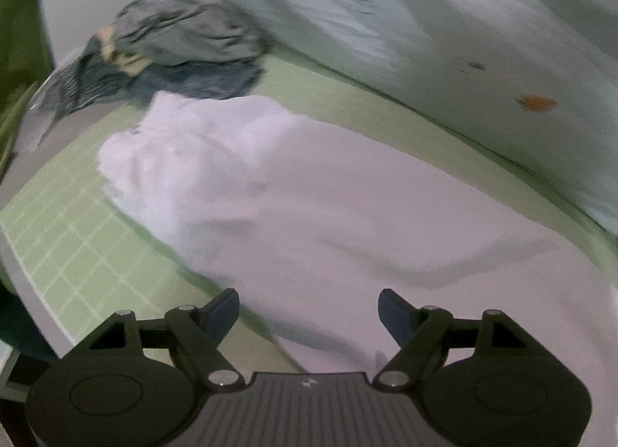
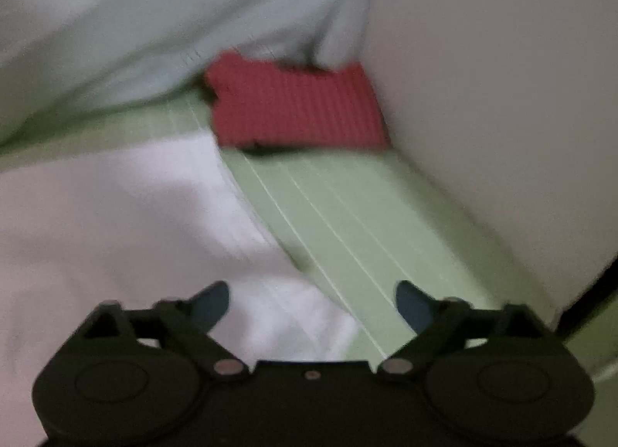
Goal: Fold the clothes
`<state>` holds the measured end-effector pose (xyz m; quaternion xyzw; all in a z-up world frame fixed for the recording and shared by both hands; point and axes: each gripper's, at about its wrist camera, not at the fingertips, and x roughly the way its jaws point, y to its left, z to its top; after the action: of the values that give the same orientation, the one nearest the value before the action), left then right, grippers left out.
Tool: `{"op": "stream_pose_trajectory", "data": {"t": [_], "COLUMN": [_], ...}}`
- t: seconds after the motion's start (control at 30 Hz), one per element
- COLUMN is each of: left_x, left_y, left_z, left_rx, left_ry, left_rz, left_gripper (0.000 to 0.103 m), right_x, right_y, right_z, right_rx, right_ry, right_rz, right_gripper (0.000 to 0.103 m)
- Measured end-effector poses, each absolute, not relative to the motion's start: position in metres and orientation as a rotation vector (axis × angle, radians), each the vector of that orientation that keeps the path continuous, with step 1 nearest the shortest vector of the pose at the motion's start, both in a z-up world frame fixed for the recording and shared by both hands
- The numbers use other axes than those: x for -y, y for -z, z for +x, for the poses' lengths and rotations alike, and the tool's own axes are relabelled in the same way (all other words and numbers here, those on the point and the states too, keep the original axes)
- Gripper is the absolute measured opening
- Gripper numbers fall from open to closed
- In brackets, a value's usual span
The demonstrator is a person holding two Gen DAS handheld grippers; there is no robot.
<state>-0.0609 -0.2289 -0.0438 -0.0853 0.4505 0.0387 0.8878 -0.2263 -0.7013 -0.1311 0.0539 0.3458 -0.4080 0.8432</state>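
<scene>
Left gripper low over the near part of a white garment, fingers spread wide apart, nothing between them, blue pads bare. White garment spread across a green grid mat, flat and smooth toward the right, bunched into a rumpled heap at its far left end. Beyond that heap, at the far left, a crumpled pile of grey-blue clothes with a pale yellow patch showing, touching or just beside the white heap; cannot tell which through the blur. Along the far side, a pale sheet hanging or draped, with a small orange mark and a few dark specks on it. Right gripper likewise released, fingers wide apart and gripping nothing, hovering over the right edge of the white garment, left finger above the cloth, right finger above the green grid mat. Far from the gripper, a red folded cloth lying on the mat, tucked against the foot of the pale sheet on the left and a plain white wall on the right. Both views smeared by motion blur, fine detail of the fabrics unclear.
</scene>
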Motion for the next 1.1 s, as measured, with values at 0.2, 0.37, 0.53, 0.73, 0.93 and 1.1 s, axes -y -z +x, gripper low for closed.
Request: {"op": "stream_pose_trajectory", "data": {"t": [0.2, 0.37, 0.53, 0.73, 0.93, 1.1], "left_x": [0.147, 0.079, 0.026, -0.006, -0.011, -0.008], "left_y": [0.065, 0.075, 0.081, 0.099, 0.106, 0.099], "left_z": [-0.032, 0.009, 0.049, 0.081, 0.091, 0.092], "left_rx": [-0.961, -0.97, -0.985, -1.003, -0.982, -0.949], "left_ry": [-0.166, -0.211, -0.216, -0.131, -0.088, -0.054], "left_rz": [-0.273, -0.31, -0.285, -0.301, -0.348, -0.351], "left_gripper": [0.081, 0.081, 0.081, 0.081, 0.069, 0.03], "right_x": [0.628, 0.557, 0.5, 0.466, 0.456, 0.457], "right_y": [0.121, 0.121, 0.128, 0.129, 0.132, 0.134], "right_z": [-0.16, -0.102, -0.067, -0.059, -0.061, -0.067], "right_rx": [-0.737, -0.77, -0.841, -0.862, -0.913, -0.928], "right_ry": [0.691, 0.565, 0.529, 0.56, 0.583, 0.61], "right_rz": [0.17, 0.153, 0.166, 0.204, 0.177, 0.163], "right_gripper": [0.103, 0.103, 0.103, 0.103, 0.103, 0.103]}}
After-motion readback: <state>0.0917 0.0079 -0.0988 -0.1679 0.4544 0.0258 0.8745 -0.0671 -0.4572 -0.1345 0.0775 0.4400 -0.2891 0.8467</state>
